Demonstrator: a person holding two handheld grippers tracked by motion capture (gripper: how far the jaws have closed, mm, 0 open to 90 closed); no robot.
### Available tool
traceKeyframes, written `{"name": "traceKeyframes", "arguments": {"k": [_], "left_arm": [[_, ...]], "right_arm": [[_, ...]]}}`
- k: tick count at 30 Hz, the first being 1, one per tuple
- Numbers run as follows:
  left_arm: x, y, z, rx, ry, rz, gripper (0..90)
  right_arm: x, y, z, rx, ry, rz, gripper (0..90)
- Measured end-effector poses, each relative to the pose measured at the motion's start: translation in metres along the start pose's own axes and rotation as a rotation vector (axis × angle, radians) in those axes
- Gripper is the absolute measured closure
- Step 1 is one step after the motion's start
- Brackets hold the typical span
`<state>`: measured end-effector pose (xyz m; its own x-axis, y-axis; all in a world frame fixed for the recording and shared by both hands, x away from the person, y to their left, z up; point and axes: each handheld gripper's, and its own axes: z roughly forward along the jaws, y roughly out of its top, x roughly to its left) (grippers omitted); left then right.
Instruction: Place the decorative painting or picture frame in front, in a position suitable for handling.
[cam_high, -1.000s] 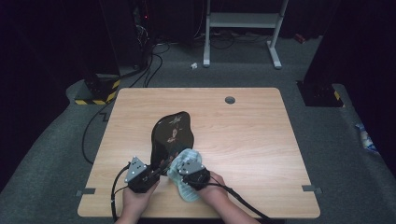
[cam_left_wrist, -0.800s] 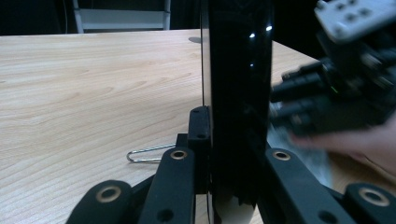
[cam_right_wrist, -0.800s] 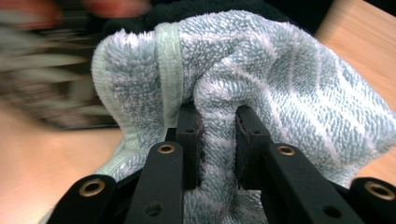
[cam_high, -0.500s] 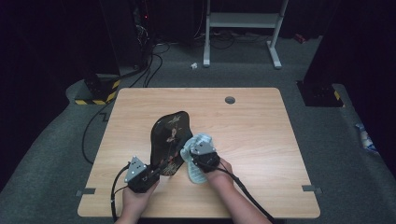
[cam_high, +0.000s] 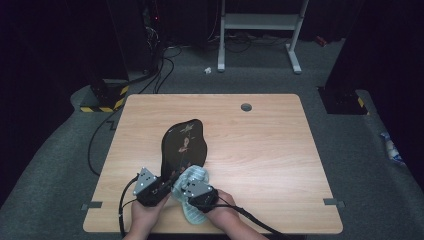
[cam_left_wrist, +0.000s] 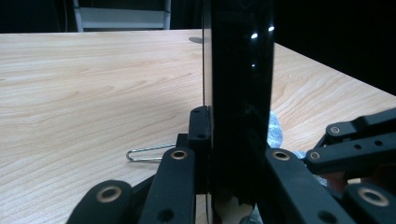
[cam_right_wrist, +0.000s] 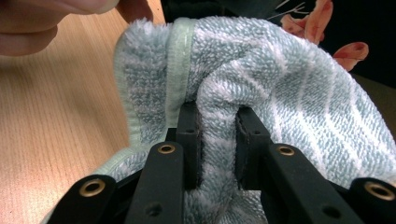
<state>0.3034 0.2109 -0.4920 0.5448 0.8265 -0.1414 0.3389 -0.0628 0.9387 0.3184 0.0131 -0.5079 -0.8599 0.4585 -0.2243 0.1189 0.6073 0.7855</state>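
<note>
While your left gripper (cam_high: 161, 186) clamps black lacquer tray (cam_high: 183, 145) by near edge, your right gripper (cam_high: 192, 186) pinches striped towel (cam_right_wrist: 280, 88) fold against tray, above wooden table (cam_high: 260, 150).

Left tongs (cam_high: 159, 186): in my left hand (cam_high: 146, 216), jaws clamped on the near edge of the black tray (cam_high: 183, 146), held low near the surface edge.
Right tongs (cam_high: 191, 186): in my right hand (cam_high: 222, 215), jaws pinched on a fold of the towel (cam_right_wrist: 261, 93), just beside the left tongs.

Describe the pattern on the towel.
Pale blue-green with white stripes on the towel, best in the right gripper view.
</note>
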Motion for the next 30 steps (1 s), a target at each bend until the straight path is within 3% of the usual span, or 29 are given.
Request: {"name": "traceKeyframes", "arguments": {"k": [5, 16, 21, 26, 30], "left_arm": [[0.0, 0.0, 0.0, 0.002, -0.001, -0.001, 80.0], [0.0, 0.0, 0.0, 0.001, -0.001, 0.001, 79.9], [0.0, 0.0, 0.0, -0.001, 0.0, 0.0, 79.8], [0.0, 0.0, 0.0, 0.002, -0.001, 0.003, 79.9], [0.0, 0.0, 0.0, -0.001, 0.001, -0.002, 79.8]], "right_arm": [[-0.016, 0.0, 0.0, 0.002, -0.029, 0.029, 73.9], [-0.083, -0.009, 0.007, 0.03, -0.174, 0.162, 73.9], [-0.104, -0.012, 0.009, 0.038, -0.226, 0.214, 73.9], [-0.098, -0.01, 0.007, 0.035, -0.215, 0.198, 74.0], [-0.074, -0.007, 0.006, 0.025, -0.168, 0.144, 74.1]]}}
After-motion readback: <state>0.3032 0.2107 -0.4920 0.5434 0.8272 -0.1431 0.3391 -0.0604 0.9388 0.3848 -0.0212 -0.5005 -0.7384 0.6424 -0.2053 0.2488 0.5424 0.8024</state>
